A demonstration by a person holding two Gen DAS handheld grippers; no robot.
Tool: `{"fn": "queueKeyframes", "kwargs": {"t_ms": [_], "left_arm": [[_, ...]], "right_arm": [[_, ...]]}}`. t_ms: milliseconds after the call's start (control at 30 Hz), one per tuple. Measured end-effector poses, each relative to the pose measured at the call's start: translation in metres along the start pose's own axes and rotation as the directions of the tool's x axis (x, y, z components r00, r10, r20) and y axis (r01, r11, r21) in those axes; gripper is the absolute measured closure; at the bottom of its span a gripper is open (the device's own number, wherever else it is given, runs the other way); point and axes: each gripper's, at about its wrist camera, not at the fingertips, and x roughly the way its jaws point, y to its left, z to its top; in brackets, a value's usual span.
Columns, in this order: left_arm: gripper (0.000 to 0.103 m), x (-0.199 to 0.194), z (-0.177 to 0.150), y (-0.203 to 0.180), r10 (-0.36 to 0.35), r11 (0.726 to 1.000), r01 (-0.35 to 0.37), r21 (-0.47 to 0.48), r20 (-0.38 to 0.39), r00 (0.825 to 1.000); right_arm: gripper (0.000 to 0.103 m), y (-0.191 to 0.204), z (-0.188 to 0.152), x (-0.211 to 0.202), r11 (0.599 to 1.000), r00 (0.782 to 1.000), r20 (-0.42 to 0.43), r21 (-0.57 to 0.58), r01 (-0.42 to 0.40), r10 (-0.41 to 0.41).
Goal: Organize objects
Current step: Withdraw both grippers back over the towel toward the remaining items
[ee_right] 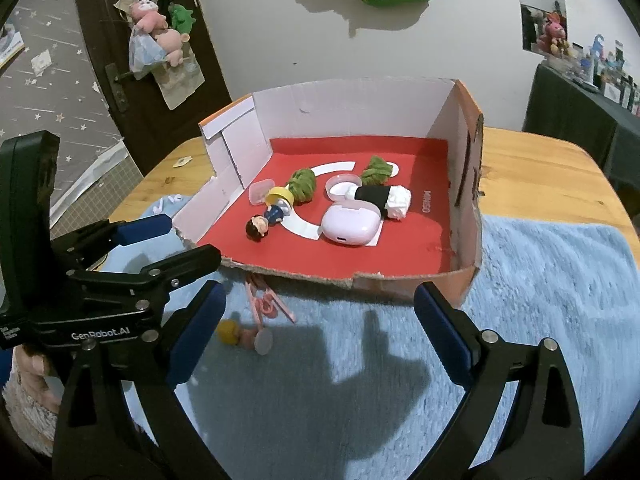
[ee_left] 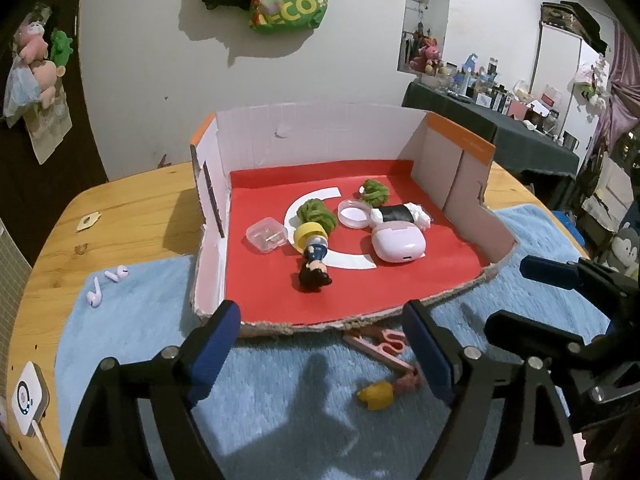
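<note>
Cardboard box (ee_left: 320, 132) with its front wall cut away fills the middle of both views, standing on a blue towel (ee_left: 140, 320) spread over my wooden table (ee_left: 120, 208). On the box's red floor (ee_left: 360, 292) lie a pink earbud case (ee_left: 398, 242), a clear round container (ee_left: 354, 213), a small clear plastic box (ee_left: 267, 236), two green yarn bundles (ee_left: 318, 213), a white roll with a black band (ee_left: 400, 214) and a dark-haired doll (ee_left: 314, 268) with a yellow base. In the right wrist view I can read mirrored lettering, probably "MINISO", on the red floor at right of centre.

Below the box's torn front edge, on the towel, sit pink scissors (ee_left: 380, 342) and a yellow-haired figurine (ee_left: 376, 395). Two white earbuds (ee_left: 104, 286) lie on the towel at the left of the left wrist view.

My left gripper (ee_left: 328, 360) stands wide apart at the bottom of its frame, holding nothing. My right gripper (ee_right: 320, 336) is likewise spread wide and empty over the towel. In the right wrist view the left gripper's arm at lower left reads "GenRobot.AI".

At the top of both frames a green bag (ee_left: 292, 0) on the white wall shows partial yellow letters, "MEC" above "ECO". Plush toys (ee_left: 40, 56) hang at upper left.
</note>
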Motion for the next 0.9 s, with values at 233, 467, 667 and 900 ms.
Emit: {"fn": "queueKeyframes", "kwargs": {"t_ms": [233,467,667,900], "left_arm": [[0.018,-0.005,-0.006,-0.001,-0.003,1.0,0.003,-0.001,-0.002,1.0],[0.015,-0.011,-0.018,-0.004,-0.001,1.0,0.001,-0.008,-0.004,1.0],[0.015,-0.007,-0.027,-0.012,-0.009,1.0,0.009,-0.004,-0.027,1.0],[0.015,0.01,-0.038,-0.029,-0.011,1.0,0.012,0.011,-0.076,0.997]], "right_arm": [[0.006,0.005,-0.008,-0.008,1.0,1.0,0.005,-0.003,0.002,-0.002],[0.005,0.007,-0.017,-0.016,1.0,1.0,0.009,-0.003,0.008,-0.008],[0.005,0.001,-0.027,-0.018,1.0,1.0,-0.002,0.014,0.027,-0.027],[0.005,-0.015,-0.036,-0.018,0.994,0.994,-0.013,0.025,0.111,-0.111]]}}
